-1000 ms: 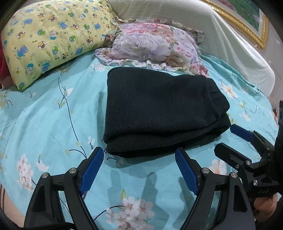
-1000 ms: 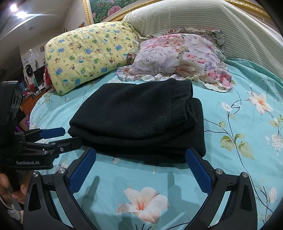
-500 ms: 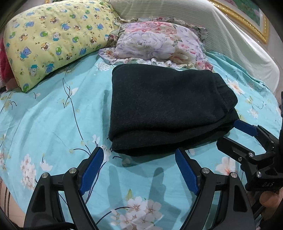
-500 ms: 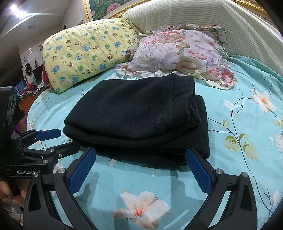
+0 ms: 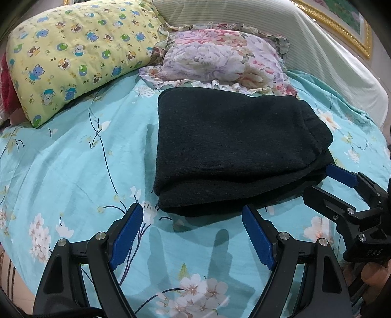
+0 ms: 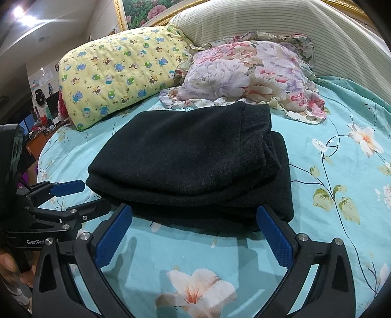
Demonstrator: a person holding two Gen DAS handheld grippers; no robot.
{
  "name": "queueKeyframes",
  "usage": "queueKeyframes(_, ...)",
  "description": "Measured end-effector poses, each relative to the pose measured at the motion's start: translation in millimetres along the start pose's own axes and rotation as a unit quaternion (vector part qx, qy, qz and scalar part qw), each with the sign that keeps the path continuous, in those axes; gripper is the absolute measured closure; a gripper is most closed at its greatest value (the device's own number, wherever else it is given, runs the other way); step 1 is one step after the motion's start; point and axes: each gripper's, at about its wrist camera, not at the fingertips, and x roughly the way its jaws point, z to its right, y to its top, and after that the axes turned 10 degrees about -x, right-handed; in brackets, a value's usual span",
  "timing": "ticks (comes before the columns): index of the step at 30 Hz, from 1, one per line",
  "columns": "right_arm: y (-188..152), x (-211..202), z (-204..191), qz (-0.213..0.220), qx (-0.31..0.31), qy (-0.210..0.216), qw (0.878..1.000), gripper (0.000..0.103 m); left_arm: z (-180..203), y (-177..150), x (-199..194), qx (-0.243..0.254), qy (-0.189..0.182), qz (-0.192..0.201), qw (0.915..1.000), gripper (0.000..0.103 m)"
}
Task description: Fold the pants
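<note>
- Hovering nearest to me: the left gripper, its blue-padded jaws standing wide apart and gripping nothing, poised just short of the near edge of the pants, over the sheet.
- Hanging beside it: the right gripper, likewise spread and empty, its own blue pads framing the near hem of the bundle without touching it. Each tool is showing at the edge of the other's view, and a hand is partly showing at the frame's corner, grasping the left tool's handle.
- Lying under both: the turquoise flowered bedsheet, spreading smooth around the garment.
- Resting mid-bed, just beyond the tips: the black pants, sitting as a compact rectangle of stacked layers, the upper layer lying a little short of the lower one on the right side.
- Judging progress: the folding is looking essentially finished; at most, squaring the offset right-hand edge is remaining.
- Sitting behind the pants: the floral ruffled pillow, its frill nearly meeting the far edge of the bundle.
- Leaning to its left: the yellow bear-print pillow.
- Rising farthest back: the striped headboard cushion, with a gilt picture frame showing above.
</note>
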Motion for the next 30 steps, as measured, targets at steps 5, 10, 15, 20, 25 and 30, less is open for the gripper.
queueKeyframes(5, 0.1, 0.3, 0.3, -0.001, -0.001, -0.001, 1.0, 0.001, 0.0, 0.5, -1.0, -0.001, 0.0, 0.005, 1.0, 0.02)
queueKeyframes(10, 0.1, -0.2, 1.0, 0.001, 0.0, 0.001, 1.0, 0.001, 0.4, 0.8, -0.6, 0.001, 0.0, 0.005, 1.0, 0.019)
queueKeyframes(15, 0.8, -0.8, 1.2, 0.004, 0.002, 0.0, 1.0, 0.001, 0.8, -0.1, -0.6, 0.0, 0.002, 0.006, 1.0, 0.019)
queueKeyframes(20, 1.4, -1.3, 0.8, 0.005, 0.003, 0.0, 1.0, 0.001, 0.9, -0.6, -0.8, 0.0, 0.002, 0.006, 1.0, 0.019)
queueKeyframes(25, 2.1, -1.4, 0.9, 0.004, 0.003, 0.0, 1.0, 0.001, 1.5, 0.5, -1.2, 0.002, 0.003, 0.007, 1.0, 0.019)
queueKeyframes(30, 2.5, -2.5, 1.6, 0.007, 0.004, -0.001, 1.0, 0.001, 2.4, 1.0, -2.9, 0.003, 0.001, 0.009, 1.0, 0.02)
